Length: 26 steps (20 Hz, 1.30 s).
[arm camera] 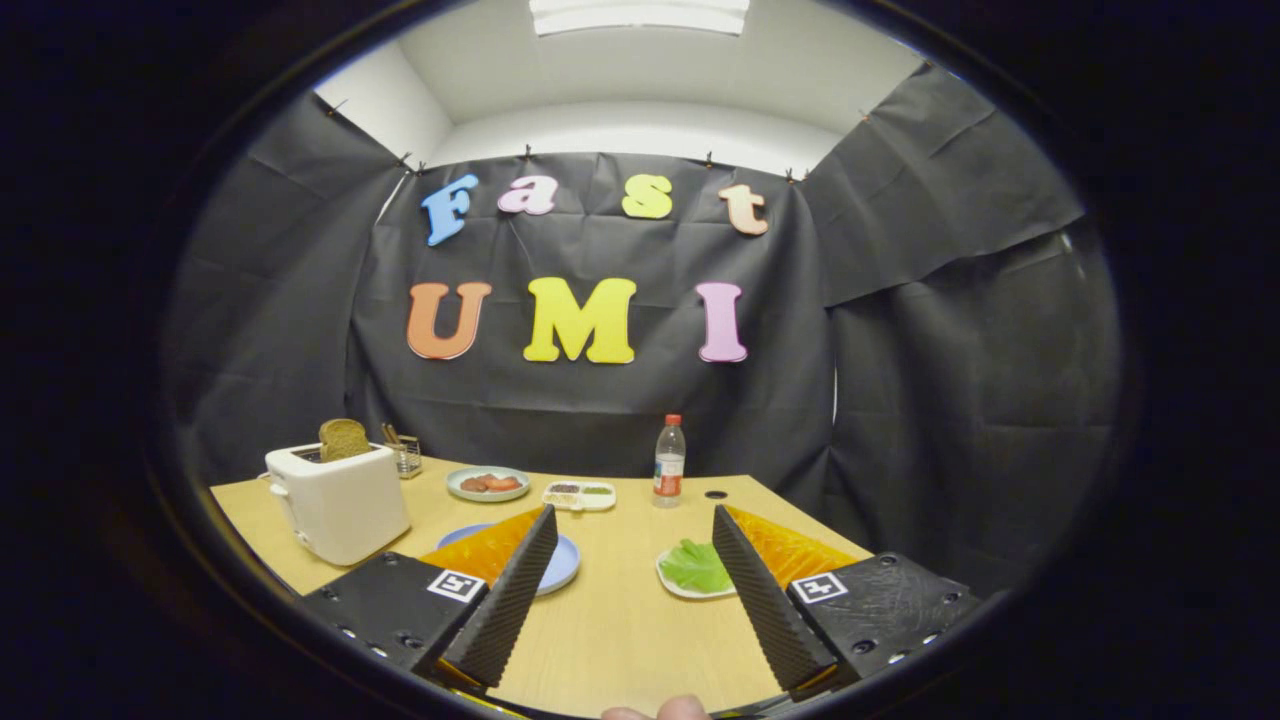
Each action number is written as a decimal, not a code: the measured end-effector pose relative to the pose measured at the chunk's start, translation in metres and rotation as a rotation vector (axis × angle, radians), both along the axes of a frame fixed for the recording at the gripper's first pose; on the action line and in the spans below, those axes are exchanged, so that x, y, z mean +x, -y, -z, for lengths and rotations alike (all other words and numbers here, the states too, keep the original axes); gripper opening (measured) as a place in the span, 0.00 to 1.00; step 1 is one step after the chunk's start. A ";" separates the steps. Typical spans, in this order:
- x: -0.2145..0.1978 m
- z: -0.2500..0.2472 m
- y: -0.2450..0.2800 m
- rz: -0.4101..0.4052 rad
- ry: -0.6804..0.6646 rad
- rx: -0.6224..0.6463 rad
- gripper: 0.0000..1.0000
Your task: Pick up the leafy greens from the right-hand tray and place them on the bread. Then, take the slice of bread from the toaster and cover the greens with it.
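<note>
Partly hidden by wide-spread empty gripper [634, 528] fingers: leafy greens [694, 567], blue plate [562, 562].

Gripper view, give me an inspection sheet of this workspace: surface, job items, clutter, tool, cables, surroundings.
Surface: light wooden table, bare between the fingers.
Job's things: leafy greens on a white tray just ahead of the right finger; blue plate partly hidden behind the left finger, bread on it cannot be seen; white toaster far left with a bread slice standing up in its slot.
Clutter: plate of food, small divided dish, bottle, small wire holder behind the toaster.
Tool: gripper open, holding nothing.
Cables: nothing seen.
Surroundings: black cloth wall; a fingertip at the near edge.
</note>
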<state>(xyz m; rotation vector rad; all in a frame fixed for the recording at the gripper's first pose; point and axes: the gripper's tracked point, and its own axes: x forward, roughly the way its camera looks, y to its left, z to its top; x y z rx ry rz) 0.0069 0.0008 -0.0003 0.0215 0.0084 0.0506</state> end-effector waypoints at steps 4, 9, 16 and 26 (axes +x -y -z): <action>0.010 0.005 0.034 0.039 -0.028 0.025 0.95; 0.042 0.019 0.078 0.046 -0.118 0.080 0.95; 0.115 0.063 0.116 -0.001 -0.332 0.193 0.96; 0.200 0.151 0.143 0.016 -0.643 0.435 0.96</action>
